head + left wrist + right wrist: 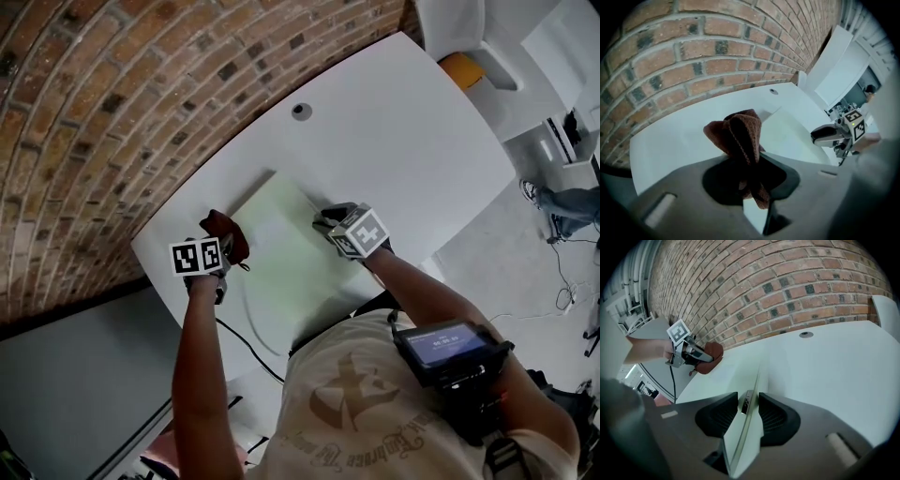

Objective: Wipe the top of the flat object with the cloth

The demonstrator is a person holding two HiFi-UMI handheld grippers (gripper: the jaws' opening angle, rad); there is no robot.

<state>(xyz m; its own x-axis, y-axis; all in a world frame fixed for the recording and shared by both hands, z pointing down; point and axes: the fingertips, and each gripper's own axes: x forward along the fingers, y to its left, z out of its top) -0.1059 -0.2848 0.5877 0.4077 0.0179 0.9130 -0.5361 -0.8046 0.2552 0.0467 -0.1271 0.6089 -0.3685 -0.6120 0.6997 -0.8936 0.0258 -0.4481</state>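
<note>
Brick wall (112,84) curves behind a white counter (403,141). My left claw (750,173) is closed tight on a bunched brown cloth (738,136), which sticks up out of the jaws. My right claw (749,409) is clamped on the thin edge of the flat object (281,258), a pale green panel lying on the counter. In the head view the cloth sits at the panel's left edge; I can't confirm contact. A small round hole (300,111) lies further out.

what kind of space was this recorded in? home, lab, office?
Probably an office or lab workspace, not a home: a white table with a cable grommet set against an exposed brick wall, more white furniture behind, and loose cables on the grey floor.
</note>
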